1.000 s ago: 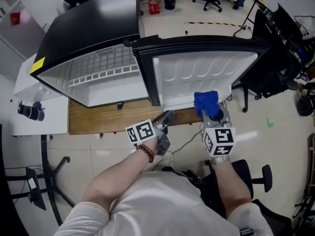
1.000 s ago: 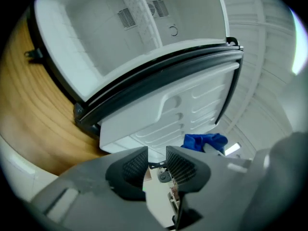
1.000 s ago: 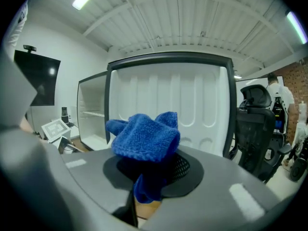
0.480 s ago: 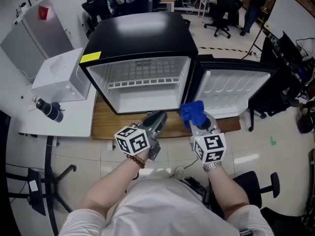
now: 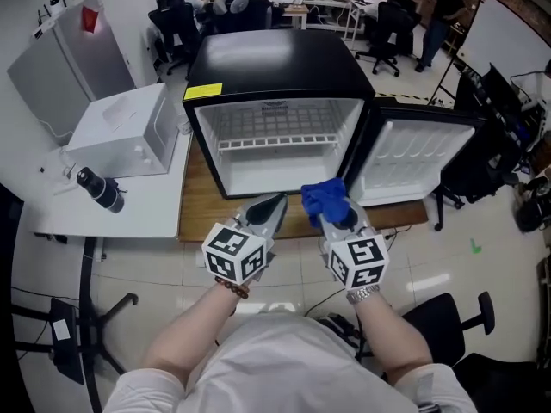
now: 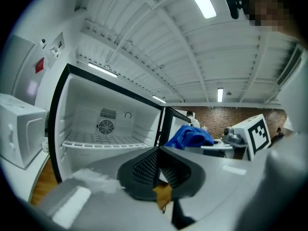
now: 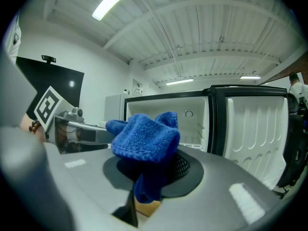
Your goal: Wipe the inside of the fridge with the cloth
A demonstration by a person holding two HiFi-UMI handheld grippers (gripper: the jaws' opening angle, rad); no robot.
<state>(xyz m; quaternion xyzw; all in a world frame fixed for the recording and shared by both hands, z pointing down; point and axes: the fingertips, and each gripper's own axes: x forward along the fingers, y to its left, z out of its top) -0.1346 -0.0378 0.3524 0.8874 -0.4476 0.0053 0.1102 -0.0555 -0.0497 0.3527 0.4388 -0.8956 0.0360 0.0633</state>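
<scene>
Cloth (image 5: 325, 200) apparently points toward fridge (image 5: 275, 58).

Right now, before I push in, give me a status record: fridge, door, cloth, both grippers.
fridge: on wooden tabletop, white inside, one wire shelf
door: swung open to the right
cloth: blue, bunched, outside the fridge
right gripper: shut on cloth, facing the opening
left gripper: jaws just closed together, nothing between them
wiping: not yet begun
</scene>
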